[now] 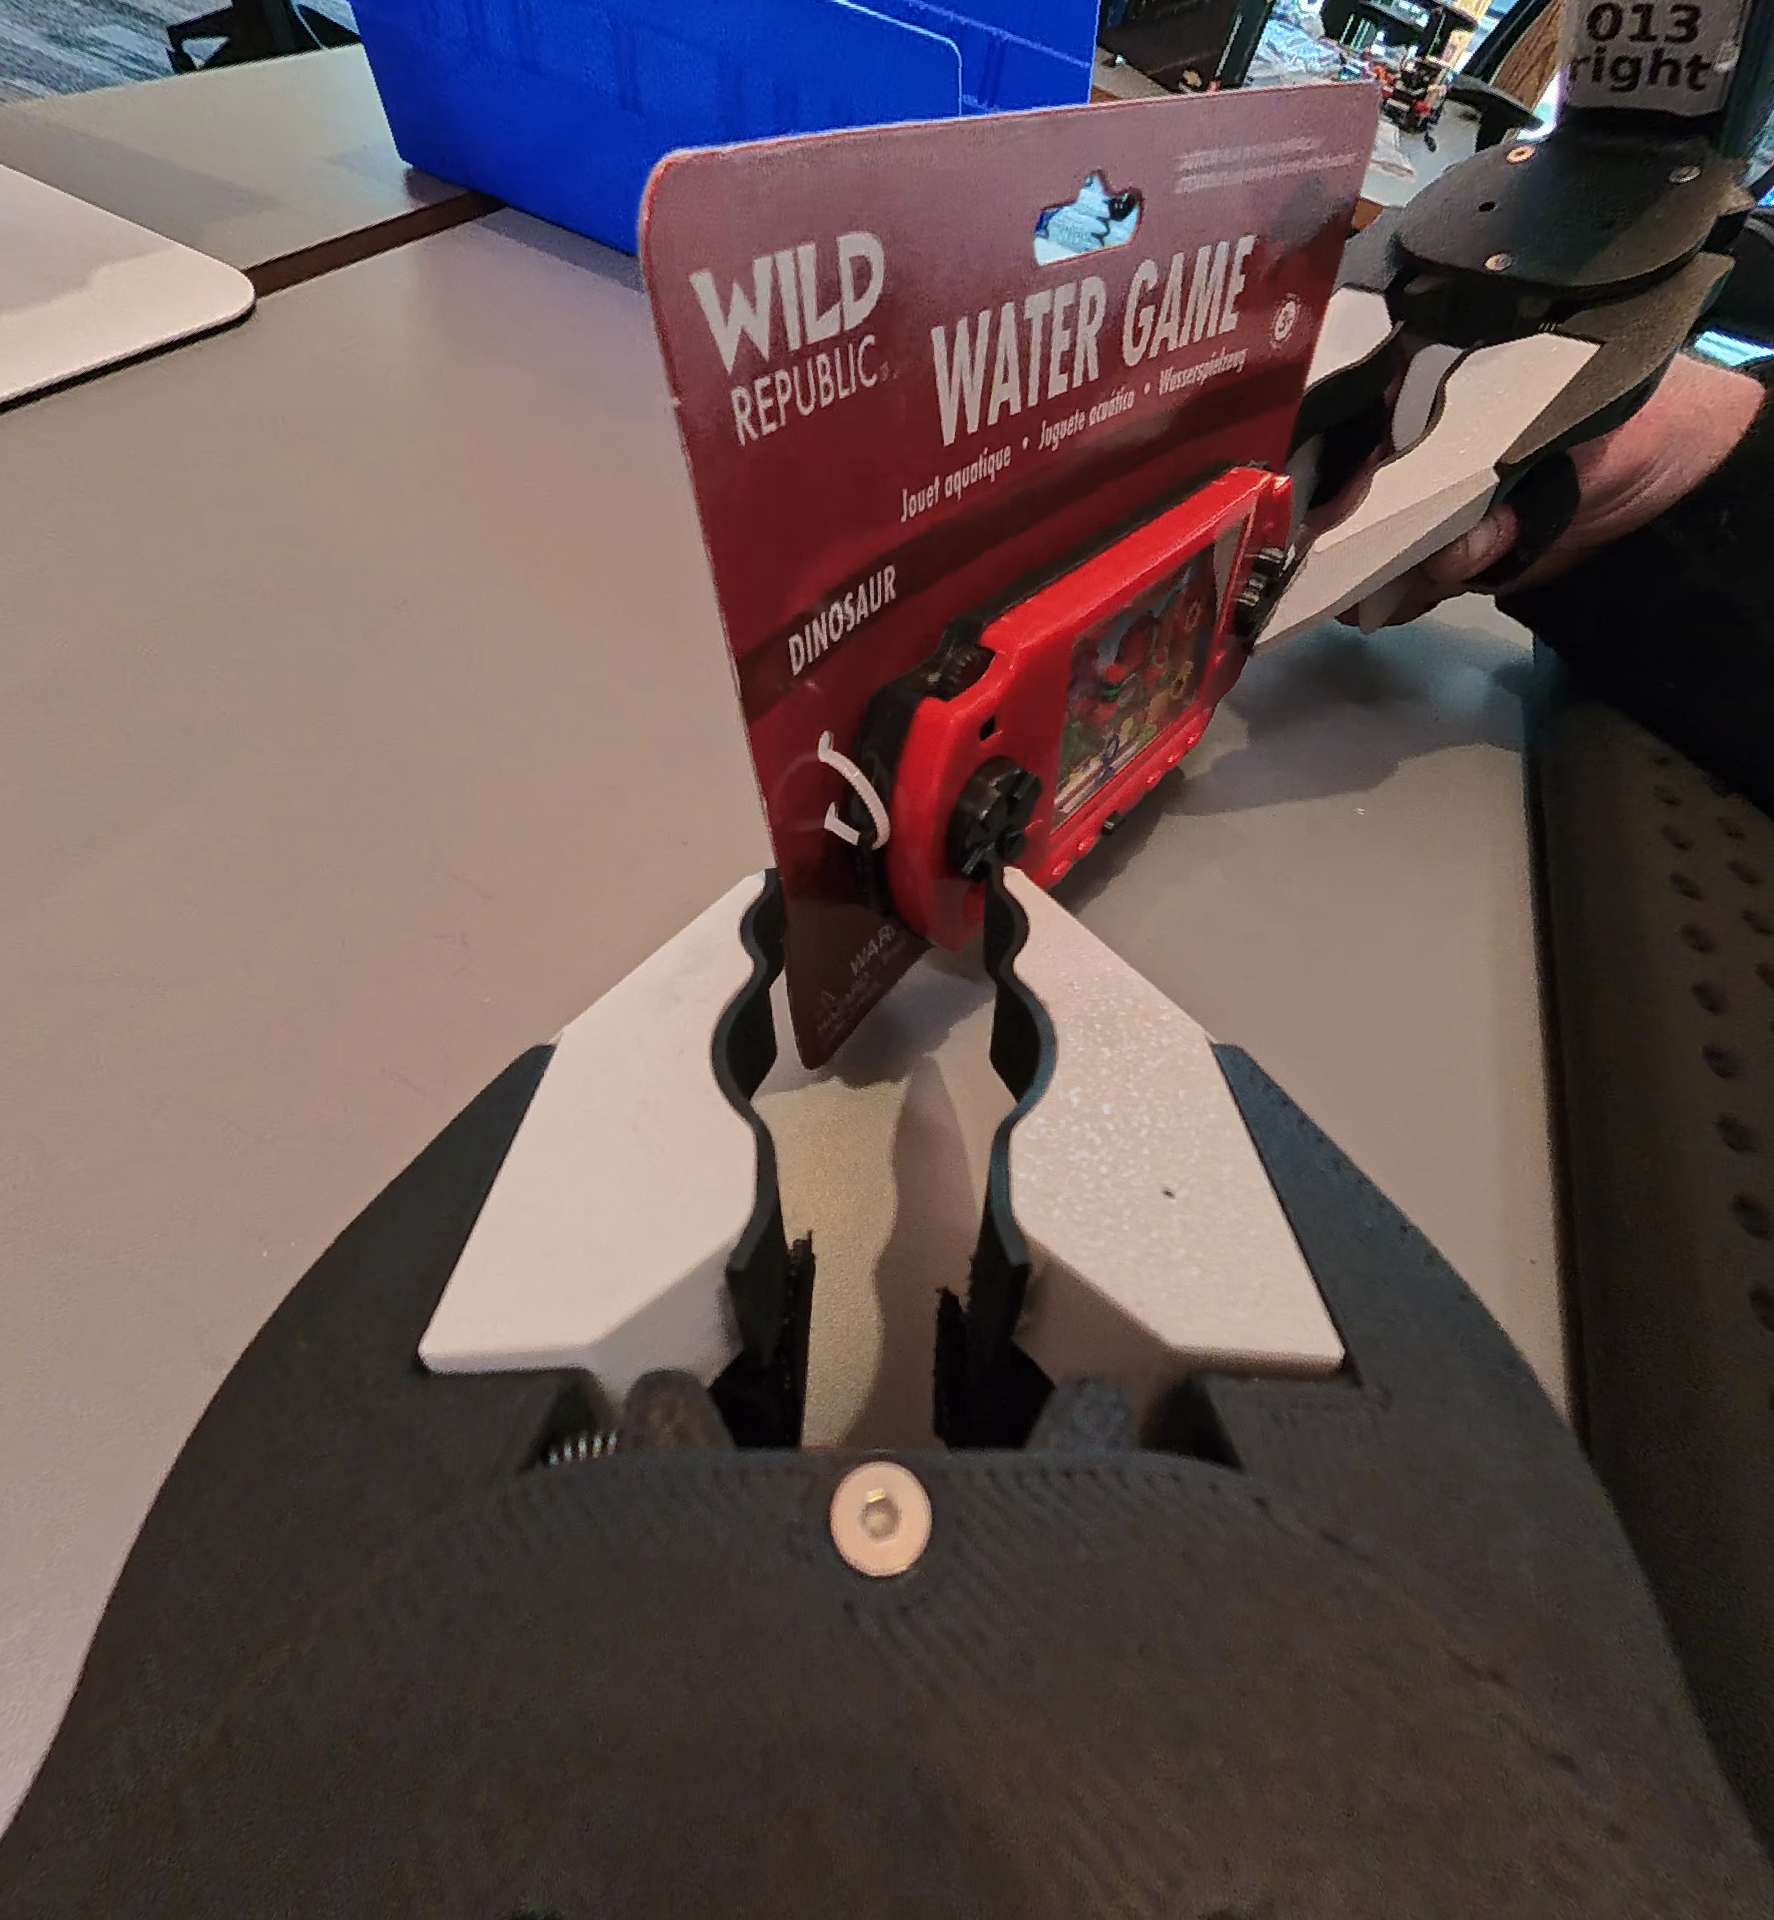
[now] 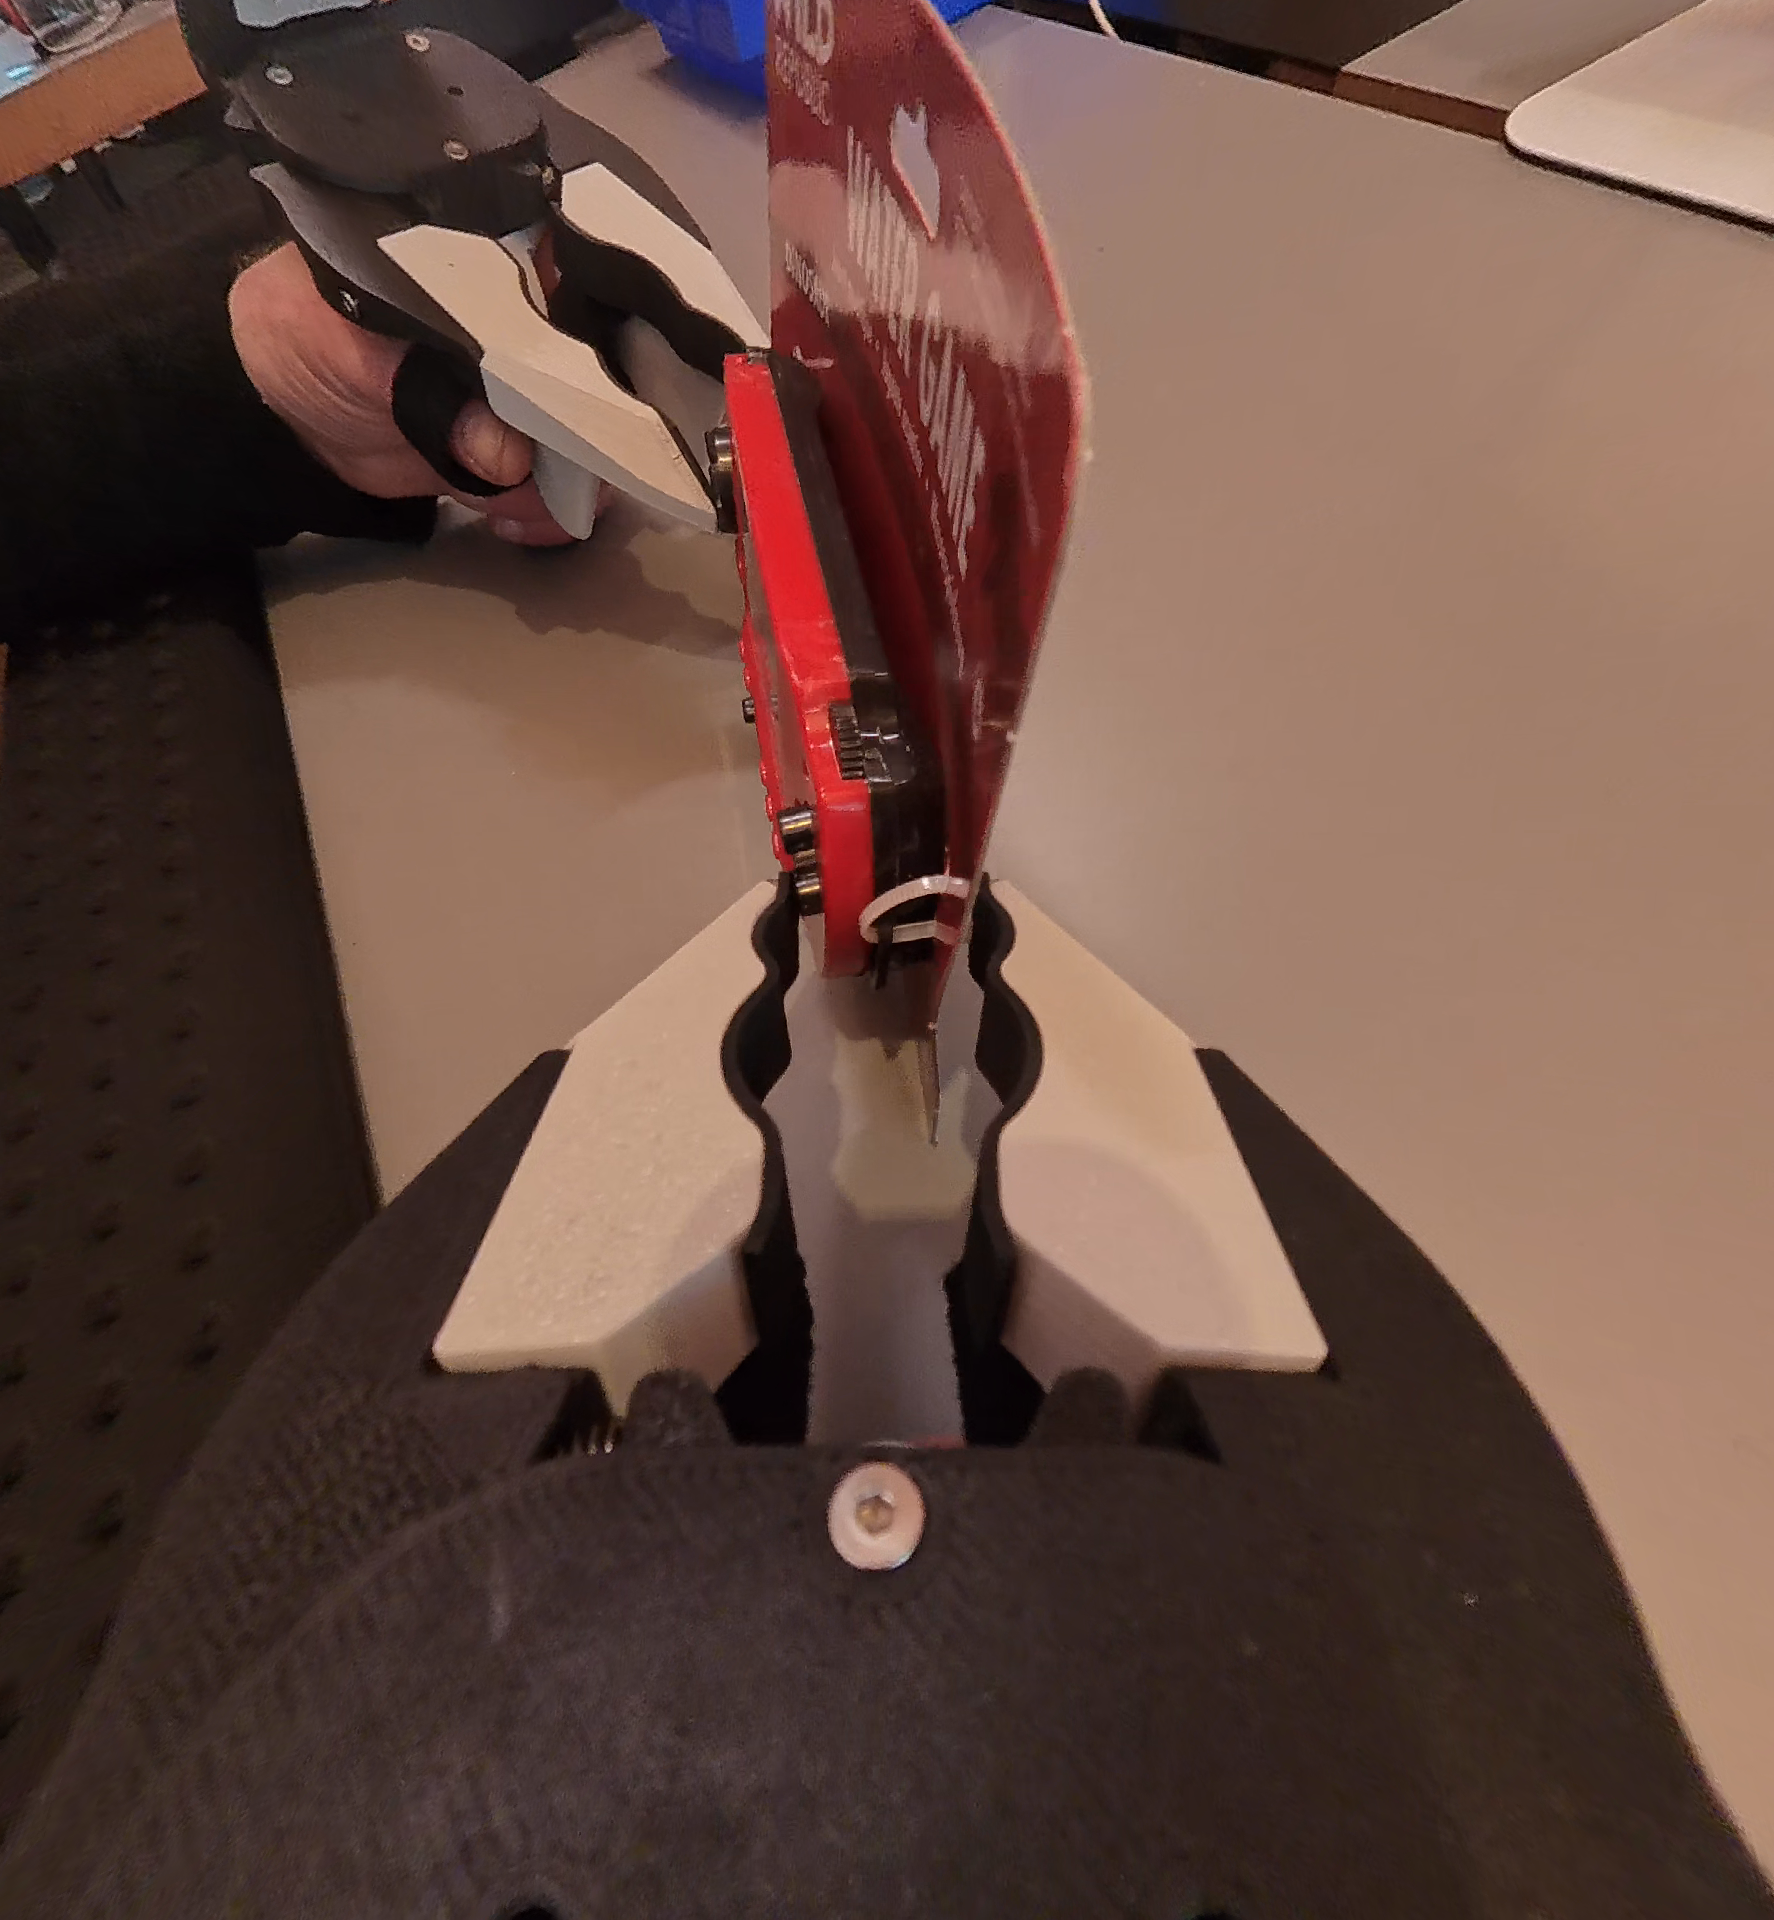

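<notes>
A red handheld water game (image 1: 1070, 707) is zip-tied to a dark red printed card (image 1: 862, 468). It is held upright on edge over the grey table (image 1: 343, 623). My left gripper (image 1: 888, 904) is shut on the package's near end, one finger behind the card and one against a black knob. My right gripper (image 1: 1283, 540) clamps the far end. In the right wrist view my right gripper (image 2: 883, 914) is shut on the toy (image 2: 810, 644) and card (image 2: 966, 416). The left gripper (image 2: 727, 436) grips the opposite end.
A blue bin (image 1: 654, 104) stands behind the card. A white flat stand base (image 1: 52, 281) lies at the far left and also shows in the right wrist view (image 2: 1693, 135). A black perforated surface (image 1: 1693, 1039) borders the table. A person's hand (image 1: 1610, 457) holds the right gripper.
</notes>
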{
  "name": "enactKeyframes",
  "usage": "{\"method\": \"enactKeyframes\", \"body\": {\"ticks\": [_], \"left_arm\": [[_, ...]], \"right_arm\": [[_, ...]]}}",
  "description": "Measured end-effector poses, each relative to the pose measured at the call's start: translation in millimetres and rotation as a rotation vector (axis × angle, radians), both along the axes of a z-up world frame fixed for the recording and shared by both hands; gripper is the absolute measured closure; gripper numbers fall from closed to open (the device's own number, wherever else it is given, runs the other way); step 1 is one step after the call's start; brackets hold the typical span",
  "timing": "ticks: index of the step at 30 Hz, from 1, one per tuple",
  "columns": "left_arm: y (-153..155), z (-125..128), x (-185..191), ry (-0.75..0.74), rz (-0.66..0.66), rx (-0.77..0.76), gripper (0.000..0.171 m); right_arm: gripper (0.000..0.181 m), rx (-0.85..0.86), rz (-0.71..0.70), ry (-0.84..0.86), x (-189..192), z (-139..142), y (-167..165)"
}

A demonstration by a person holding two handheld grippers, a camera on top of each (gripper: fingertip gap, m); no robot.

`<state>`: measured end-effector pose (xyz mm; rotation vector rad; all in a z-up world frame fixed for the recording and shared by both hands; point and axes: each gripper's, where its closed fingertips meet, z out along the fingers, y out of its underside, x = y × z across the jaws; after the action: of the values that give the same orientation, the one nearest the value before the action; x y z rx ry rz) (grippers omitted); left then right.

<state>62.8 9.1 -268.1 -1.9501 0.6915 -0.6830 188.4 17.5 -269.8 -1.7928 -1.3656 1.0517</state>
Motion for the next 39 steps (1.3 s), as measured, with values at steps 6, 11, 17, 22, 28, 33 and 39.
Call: {"method": "enactKeyframes", "body": {"ticks": [6, 11, 17, 22, 28, 33, 39], "left_arm": [[0.0, 0.3, -0.7, -0.003, 0.002, 0.0, 0.135], [-0.2, -0.1, -0.1, -0.003, -0.001, -0.003, 0.135], [-0.3, -0.3, 0.3, -0.002, -0.002, -0.004, 0.135], [-0.4, -0.4, 0.6, -0.003, -0.003, -0.005, 0.135], [-0.6, -0.4, 0.6, -0.004, -0.004, -0.007, 0.135], [-0.5, -0.5, 0.4, -0.004, -0.004, -0.007, 0.135], [-0.5, -0.4, 0.4, -0.003, -0.004, -0.007, 0.135]], "right_arm": [[0.146, -0.011, -0.015, 0.017, -1.2, 0.9, 1.9], [0.145, -0.013, -0.014, 0.019, -1.0, 0.7, 2.2], [0.145, -0.014, -0.014, 0.022, -0.5, 0.7, 2.5], [0.145, -0.015, -0.014, 0.02, -0.1, 0.7, 2.6], [0.145, -0.014, -0.013, 0.02, 0.0, 0.6, 2.8], [0.145, -0.013, -0.016, 0.02, 0.2, 0.7, 3.2], [0.147, -0.006, -0.01, 0.015, 0.5, 0.5, 2.5]]}}
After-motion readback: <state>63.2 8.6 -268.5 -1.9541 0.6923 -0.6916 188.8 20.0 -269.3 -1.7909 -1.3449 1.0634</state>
